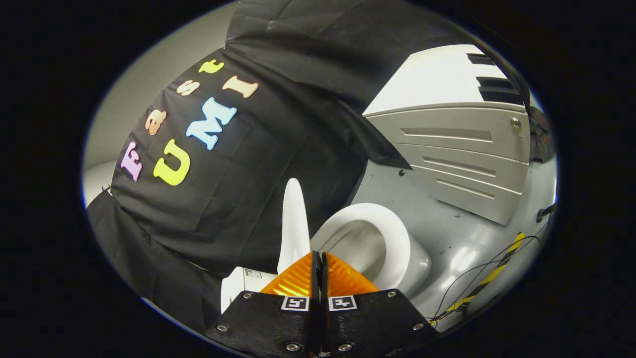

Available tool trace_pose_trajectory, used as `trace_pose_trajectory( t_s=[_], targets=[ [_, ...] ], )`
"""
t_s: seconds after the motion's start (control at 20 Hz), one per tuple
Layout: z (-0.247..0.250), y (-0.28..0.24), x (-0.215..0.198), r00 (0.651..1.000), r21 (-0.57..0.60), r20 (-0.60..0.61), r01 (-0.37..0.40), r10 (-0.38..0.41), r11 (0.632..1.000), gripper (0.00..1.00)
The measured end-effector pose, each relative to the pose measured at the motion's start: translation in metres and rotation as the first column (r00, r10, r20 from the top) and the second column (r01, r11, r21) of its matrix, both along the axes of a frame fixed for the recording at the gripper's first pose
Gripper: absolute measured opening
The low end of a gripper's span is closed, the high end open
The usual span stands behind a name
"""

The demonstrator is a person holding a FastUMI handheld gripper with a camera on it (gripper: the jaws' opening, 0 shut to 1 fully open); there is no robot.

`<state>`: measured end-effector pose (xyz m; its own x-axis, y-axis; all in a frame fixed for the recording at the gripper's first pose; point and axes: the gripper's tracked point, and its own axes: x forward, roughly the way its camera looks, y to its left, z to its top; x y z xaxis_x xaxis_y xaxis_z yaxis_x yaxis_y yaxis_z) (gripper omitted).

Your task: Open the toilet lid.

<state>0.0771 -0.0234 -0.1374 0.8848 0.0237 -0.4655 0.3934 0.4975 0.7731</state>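
Lid up, tongs closed and empty at the bottom centre of my view.

Nearest me, my gripper [318, 258] with its two orange ribbed fingers [293, 279] has them pressed together tip to tip, the gap narrowed to a dark slit with nothing held. Just ahead of the tips and slightly to their left, the white plastic toilet lid [293, 223] stands upright, seen edge-on, rising toward the middle of the frame. Just right of the tips lies the white oval toilet seat [397, 238], open over the bowl. Below left of the fingers I see the white cistern top [246, 283]. Beyond, the grey floor [447, 238] carries a yellow-and-black striped strip [492, 276] and thin cables at lower right. Farther off at upper right stands a grey panelled cabinet [462, 154].
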Motion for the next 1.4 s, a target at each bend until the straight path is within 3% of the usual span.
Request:
trace_pose_trajectory(
  t_s=[0.75,1.0,1.4],
  targets=[
    [0.059,0.033,0.004,0.999,-0.187,0.042,0.002,0.006,0.982,0.00],
    [0.073,0.044,0.005,0.999,-0.306,0.035,-0.012,0.024,0.952,0.00],
    [0.097,0.065,0.006,0.998,-0.364,0.059,-0.014,0.038,0.931,0.00]
  ],
)
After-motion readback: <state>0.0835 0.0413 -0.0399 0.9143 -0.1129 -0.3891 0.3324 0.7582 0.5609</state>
